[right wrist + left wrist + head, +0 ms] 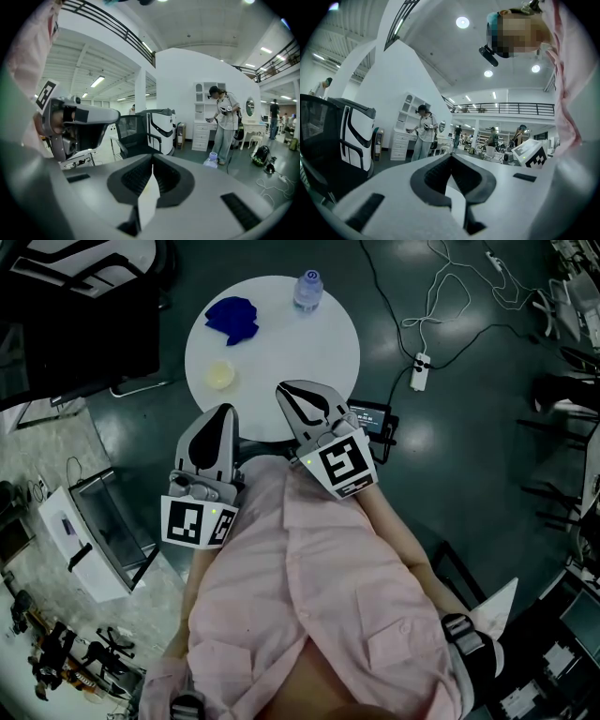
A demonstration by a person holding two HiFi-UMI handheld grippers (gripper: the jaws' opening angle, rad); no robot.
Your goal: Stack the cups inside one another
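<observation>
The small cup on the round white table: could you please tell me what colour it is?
Pale yellow; the cup shows best in the head view.

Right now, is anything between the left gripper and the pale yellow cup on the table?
Nothing visible does: only bare round white table lies between the shut left gripper and the pale yellow cup.

text: none legible | labels: none | brands: none | numbers: none

Support: round white table [291, 362] ahead of me, standing on dark floor [450, 456] | far edge: clear bottle [307, 289], upright | far-left: blue crumpled item [232, 320] | near-left: pale yellow cup [221, 375], apart from both
</observation>
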